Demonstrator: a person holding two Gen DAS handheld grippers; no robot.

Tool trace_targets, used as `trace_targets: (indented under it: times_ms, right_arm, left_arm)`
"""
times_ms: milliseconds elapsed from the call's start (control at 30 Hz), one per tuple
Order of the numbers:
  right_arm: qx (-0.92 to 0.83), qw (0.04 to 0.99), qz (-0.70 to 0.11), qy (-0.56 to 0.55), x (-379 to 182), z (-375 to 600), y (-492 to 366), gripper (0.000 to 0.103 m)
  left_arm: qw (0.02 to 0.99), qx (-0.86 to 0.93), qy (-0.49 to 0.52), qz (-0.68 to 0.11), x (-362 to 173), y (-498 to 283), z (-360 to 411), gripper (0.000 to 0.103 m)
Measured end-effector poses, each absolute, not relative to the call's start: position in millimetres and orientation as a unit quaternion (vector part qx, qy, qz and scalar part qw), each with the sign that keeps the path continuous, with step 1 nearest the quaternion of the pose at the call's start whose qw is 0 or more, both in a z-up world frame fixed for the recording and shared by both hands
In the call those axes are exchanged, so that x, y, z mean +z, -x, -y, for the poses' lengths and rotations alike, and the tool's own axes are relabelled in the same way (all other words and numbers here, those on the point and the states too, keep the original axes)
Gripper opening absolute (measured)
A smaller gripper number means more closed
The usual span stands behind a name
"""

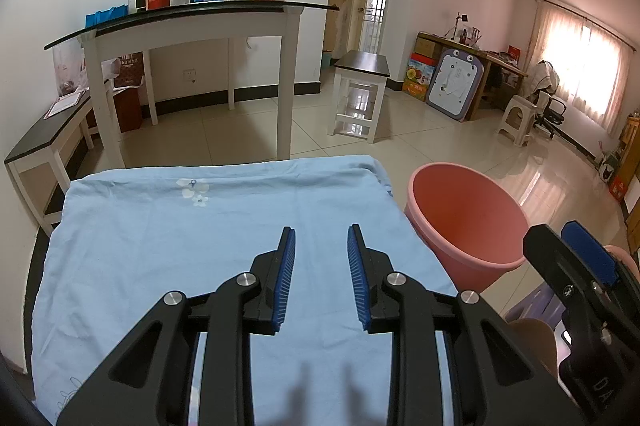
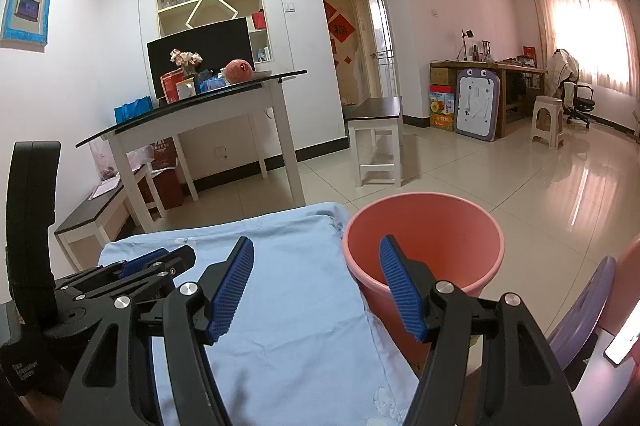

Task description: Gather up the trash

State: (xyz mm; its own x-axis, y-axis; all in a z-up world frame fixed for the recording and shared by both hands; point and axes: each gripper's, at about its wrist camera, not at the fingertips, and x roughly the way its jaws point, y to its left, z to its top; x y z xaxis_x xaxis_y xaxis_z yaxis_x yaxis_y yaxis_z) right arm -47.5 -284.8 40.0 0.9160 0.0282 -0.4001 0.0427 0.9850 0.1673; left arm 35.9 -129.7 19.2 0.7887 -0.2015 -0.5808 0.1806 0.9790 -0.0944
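Observation:
A pink bucket (image 1: 460,210) stands open-mouthed just off the right edge of a table draped in a light blue cloth (image 1: 180,234). My left gripper (image 1: 321,230) hovers over the middle of the cloth, its blue pads parted with nothing between them. In the right wrist view my right gripper (image 2: 316,246) is spread wide and empty, one finger above the cloth (image 2: 288,306), the other in front of the bucket (image 2: 432,222). Each gripper shows in the other's view: the right gripper (image 1: 560,238) at the right edge, the left gripper (image 2: 172,254) at the left. I see no loose trash on the cloth.
Beyond the cloth stands a white table with a black top (image 1: 192,14) carrying flowers, boxes and a monitor. A small white bench (image 1: 362,60) and a low bench (image 1: 40,142) flank it. A purple stool (image 2: 580,310) sits by the bucket. Tiled floor stretches to the right.

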Motion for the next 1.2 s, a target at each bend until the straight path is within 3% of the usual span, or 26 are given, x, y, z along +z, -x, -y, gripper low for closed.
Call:
trace_targets:
  times_ms: [1200]
  right_arm:
    - [-0.008, 0.973, -0.212, -0.094, 32.7, 283.3, 43.6, 0.065]
  left_arm:
    - [0.943, -0.106, 0.011, -0.314, 14.5, -44.5, 129.9, 0.027]
